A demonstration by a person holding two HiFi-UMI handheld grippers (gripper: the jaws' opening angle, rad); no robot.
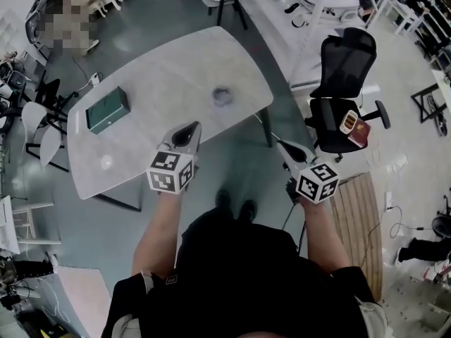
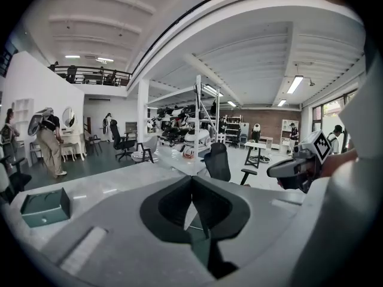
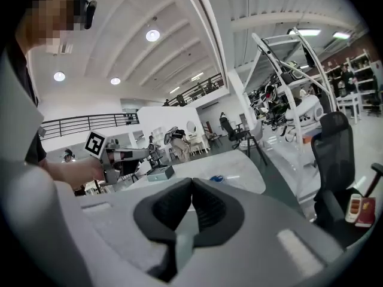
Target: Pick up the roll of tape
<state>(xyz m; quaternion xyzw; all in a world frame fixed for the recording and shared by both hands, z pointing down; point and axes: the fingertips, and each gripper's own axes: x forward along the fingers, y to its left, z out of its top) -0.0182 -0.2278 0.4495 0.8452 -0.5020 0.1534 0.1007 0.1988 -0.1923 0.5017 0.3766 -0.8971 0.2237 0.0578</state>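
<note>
The roll of tape (image 1: 223, 96) is small and round, blue-grey, with a hole in the middle. It lies flat on the pale grey table (image 1: 162, 76), in the far right part, not far from the right edge. The table top around it is bare, so there is room on every side. A dark green box (image 1: 107, 109) sits well apart from it, near the left end. My left gripper (image 1: 187, 134) is closed with nothing in it, its two jaws touching, and it hangs over the near edge of the table. My right gripper (image 1: 282, 145) is closed and empty too. It is off the table, over the floor, just past the table's right corner. A black office chair (image 1: 345, 69) stands further right, with open floor between it and the table. A red and white pack (image 1: 354, 129) lies on a seat there, but its print is too small to read. Each gripper's cube has black and white square marks.
</note>
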